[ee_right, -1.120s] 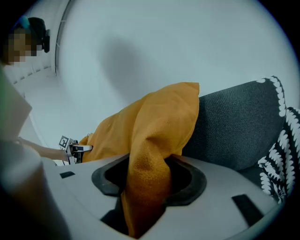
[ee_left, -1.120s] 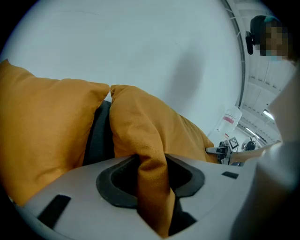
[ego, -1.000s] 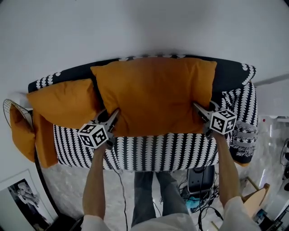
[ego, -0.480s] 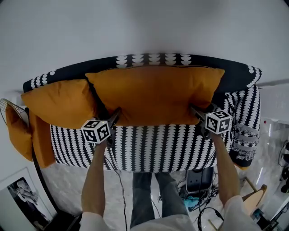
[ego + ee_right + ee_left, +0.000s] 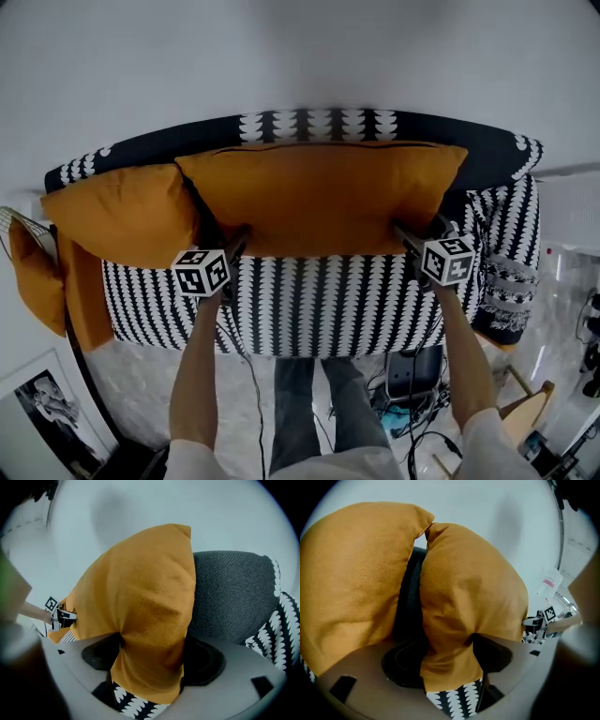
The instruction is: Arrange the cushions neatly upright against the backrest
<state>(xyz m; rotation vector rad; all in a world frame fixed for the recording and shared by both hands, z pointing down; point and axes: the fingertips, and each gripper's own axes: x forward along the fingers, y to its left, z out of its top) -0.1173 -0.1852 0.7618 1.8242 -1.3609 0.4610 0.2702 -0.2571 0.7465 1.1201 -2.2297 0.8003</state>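
Note:
A large orange cushion stands upright on the black-and-white sofa seat, leaning on the dark backrest. My left gripper has the cushion's lower left corner between its pads. My right gripper has the lower right corner the same way. Both pairs of jaws have just been opening, with the fabric still bunched and creased against both pads of each. A smaller orange cushion leans on the backrest just left of the large one.
More orange cushions hang over the sofa's left end beside a wire frame. The patterned right armrest is close to my right gripper. On the floor lie cables and a black device, and a framed picture.
The large cushion has come down with both grippers and now rests on the seat. The patterned top of the backrest shows above it. Both jaw pairs have spread wider.

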